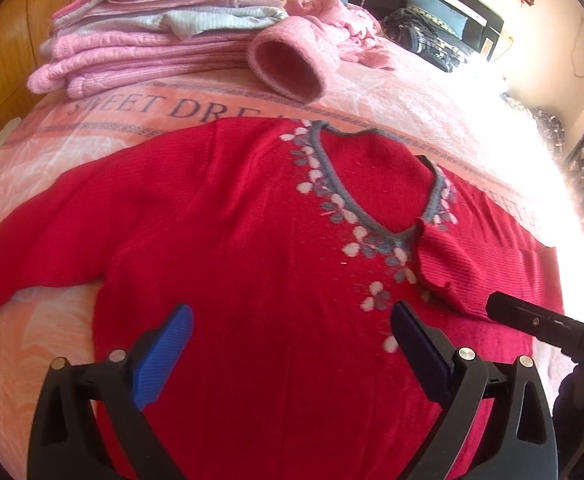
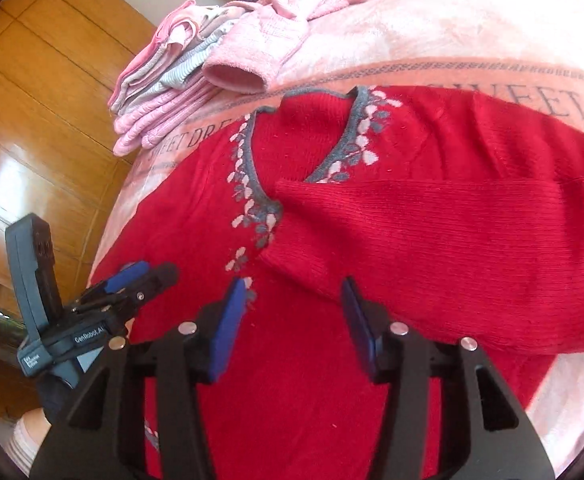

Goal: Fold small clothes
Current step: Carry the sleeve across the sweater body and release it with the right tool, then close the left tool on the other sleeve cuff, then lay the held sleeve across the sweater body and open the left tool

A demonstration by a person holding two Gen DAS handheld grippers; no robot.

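Left gripper (image 1: 292,322) and right gripper (image 2: 293,296) are being held spread, empty, over red sweater (image 1: 232,240); hem being cut off.

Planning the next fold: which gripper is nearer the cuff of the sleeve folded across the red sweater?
Right. The right gripper hovers just below the folded sleeve's cuff; the left gripper sits further left, over the sweater's body.

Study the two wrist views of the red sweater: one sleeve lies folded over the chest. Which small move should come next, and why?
Probably bring the left tool to the other sleeve and fold it across the red sweater: that sleeve lies spread on the bedspread, and both tools are open and empty.
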